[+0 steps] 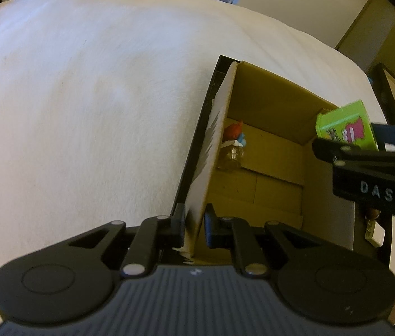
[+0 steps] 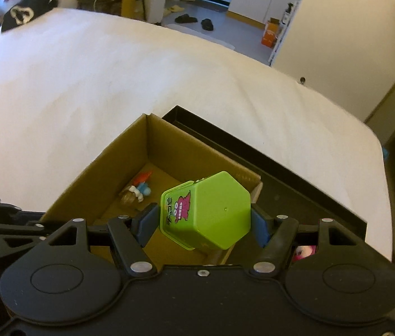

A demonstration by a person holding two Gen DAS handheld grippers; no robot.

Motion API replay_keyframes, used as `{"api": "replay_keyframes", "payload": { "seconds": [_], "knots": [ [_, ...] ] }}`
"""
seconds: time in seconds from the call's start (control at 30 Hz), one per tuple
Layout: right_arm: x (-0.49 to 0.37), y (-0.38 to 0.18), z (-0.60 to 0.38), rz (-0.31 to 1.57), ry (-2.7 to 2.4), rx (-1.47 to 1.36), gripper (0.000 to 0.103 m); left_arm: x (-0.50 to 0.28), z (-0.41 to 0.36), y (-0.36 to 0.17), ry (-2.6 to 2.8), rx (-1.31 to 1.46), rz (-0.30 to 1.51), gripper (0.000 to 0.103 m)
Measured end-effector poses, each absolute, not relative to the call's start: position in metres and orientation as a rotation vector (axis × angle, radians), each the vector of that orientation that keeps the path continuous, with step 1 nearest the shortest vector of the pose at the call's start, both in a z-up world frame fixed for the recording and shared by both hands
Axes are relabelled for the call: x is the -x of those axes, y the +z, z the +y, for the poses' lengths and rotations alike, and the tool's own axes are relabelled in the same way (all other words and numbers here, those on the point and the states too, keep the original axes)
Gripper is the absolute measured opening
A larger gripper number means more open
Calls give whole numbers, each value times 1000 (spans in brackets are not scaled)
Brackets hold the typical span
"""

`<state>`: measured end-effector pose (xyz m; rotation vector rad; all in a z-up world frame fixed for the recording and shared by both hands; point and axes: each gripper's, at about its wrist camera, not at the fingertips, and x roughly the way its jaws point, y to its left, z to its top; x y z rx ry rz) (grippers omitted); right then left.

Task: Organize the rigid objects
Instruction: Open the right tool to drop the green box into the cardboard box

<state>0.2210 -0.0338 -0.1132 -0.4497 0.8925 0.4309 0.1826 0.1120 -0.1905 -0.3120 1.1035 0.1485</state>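
Toy figure boxed; right tongs hold green tin above box, left tongs pinching its wall at nine o'clock.

Lay on a bed: a cardboard box, open at the top, with a tray just beside it on the right. Inside the box, near its far left wall: a small figure and a jar, touching. Held above the box, over its near right part: a hexagonal tin. Clamped on the box's left wall, at its near end: the left gripper.
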Motion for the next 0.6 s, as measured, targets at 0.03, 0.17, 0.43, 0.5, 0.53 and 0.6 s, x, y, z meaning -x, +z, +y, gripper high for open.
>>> {"api": "replay_keyframes", "payload": {
  "seconds": [0.03,0.17,0.43,0.5,0.53,0.6],
  "knots": [
    [-222,-113,-33,886,434,460,67,-183,112,-190,149,312,1104,13],
    [-224,-110,-31,847,437,478,68,-184,113,-190,151,319,1106,13],
    [-215,-104,-42,816,429,475,73,-184,109,-189,164,307,1108,14],
    [-212,-103,-45,822,426,461,73,-184,108,-188,165,303,1108,14],
    [-211,-103,-47,823,426,456,73,-185,108,-188,165,302,1106,13],
    [-207,-100,-52,819,421,446,73,-186,107,-188,167,301,1107,13]
  ]
}}
